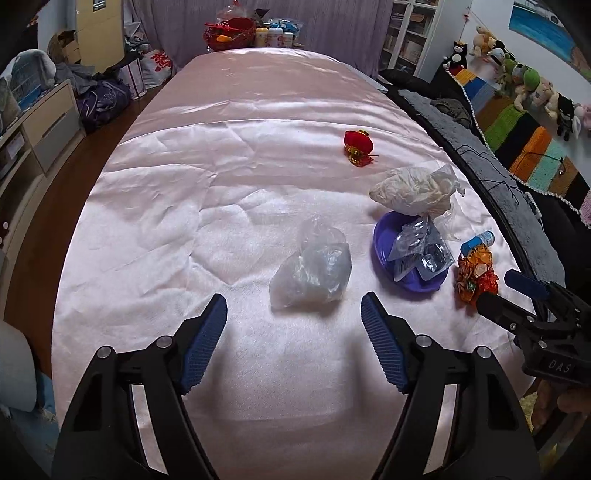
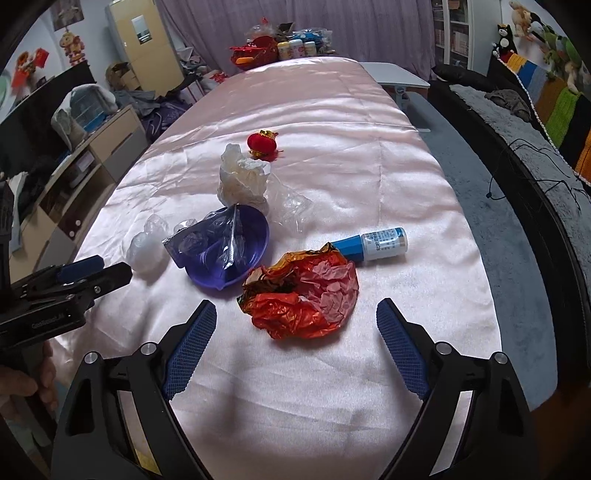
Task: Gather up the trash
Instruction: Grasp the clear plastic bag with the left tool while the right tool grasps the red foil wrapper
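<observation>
A purple bowl (image 1: 384,254) on the pink tablecloth holds clear plastic wrappers (image 1: 421,247); it also shows in the right wrist view (image 2: 258,232). A crumpled clear bag (image 1: 314,269) lies just ahead of my open, empty left gripper (image 1: 293,314). A crumpled red-orange foil wrapper (image 2: 306,295) lies just ahead of my open, empty right gripper (image 2: 295,317). A small white bottle with a blue cap (image 2: 376,242) lies behind the foil. A white bag of crumpled tissue (image 2: 243,181) sits behind the bowl.
A red ornament (image 1: 356,142) sits further back on the pink tablecloth (image 1: 240,166). Baskets and jars (image 1: 255,33) stand at the far end. A dark sofa with a striped blanket and plush toys (image 1: 524,122) runs along the right; drawers (image 1: 44,125) stand left.
</observation>
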`<state>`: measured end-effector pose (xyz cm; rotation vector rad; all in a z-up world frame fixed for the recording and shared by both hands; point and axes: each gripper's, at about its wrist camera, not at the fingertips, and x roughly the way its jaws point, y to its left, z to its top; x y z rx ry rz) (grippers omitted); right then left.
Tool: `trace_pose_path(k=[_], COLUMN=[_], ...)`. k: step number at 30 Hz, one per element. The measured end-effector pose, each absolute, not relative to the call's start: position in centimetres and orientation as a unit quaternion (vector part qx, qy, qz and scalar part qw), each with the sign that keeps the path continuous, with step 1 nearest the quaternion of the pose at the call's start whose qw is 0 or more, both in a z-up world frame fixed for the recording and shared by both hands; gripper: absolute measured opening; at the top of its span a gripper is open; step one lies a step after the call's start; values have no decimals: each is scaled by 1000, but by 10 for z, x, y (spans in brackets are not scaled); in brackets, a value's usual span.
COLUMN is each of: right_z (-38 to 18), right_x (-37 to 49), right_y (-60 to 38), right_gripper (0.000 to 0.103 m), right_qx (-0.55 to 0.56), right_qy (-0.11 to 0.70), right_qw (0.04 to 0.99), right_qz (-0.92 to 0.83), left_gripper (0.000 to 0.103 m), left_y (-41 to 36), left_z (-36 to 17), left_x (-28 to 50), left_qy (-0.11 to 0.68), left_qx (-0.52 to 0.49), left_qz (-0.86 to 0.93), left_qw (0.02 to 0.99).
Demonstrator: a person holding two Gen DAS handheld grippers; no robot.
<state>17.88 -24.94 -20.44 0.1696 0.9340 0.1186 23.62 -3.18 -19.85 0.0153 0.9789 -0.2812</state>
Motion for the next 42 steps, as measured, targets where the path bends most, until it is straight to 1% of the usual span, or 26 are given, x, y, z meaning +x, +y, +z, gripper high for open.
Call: trace_pose_path(k=[3,5,8,11,12,15,16,22,33,42], right_z=[-207,-210,-216,-219,-218,-218,-217,-206,-189,-179], right_x=[184,187,190,191,191,190,188,172,115,63], right_y=[-250,-252,-254,-254,-253,-251,-250,-250,-239,-212], right_gripper=[88,88,84,75,66,61,59,56,56,56], right_qx=[85,90,94,94,88,82,79,74,89,79], right_qy=[451,452,456,457,457,454,453,445,444,440], right_qw=[887,885,883,882,883,884,885,890,887,886], right_qz=[59,60,63,66,67,73,73,72,92,123], left_gripper=[70,66,64,52,44,27,26,23,23,23], left_y=[-35,-37,-40,-43,-44,-44,-43,-38,-25,-13], left_z=[-203,-206,-210,-214,-215,-216,-215,-204,-182,-176], left_x=[246,252,261,266,267,266,264,237,156,86], left_qy=[473,476,478,482,484,487,487,482,473,473], left_qx=[4,2,-1,-3,-5,-7,-11,-2,-1,-3], left_qz=[-138,-143,-149,-157,-161,-164,-167,-165,-164,-164], left_qw=[870,868,866,862,860,858,857,860,865,866])
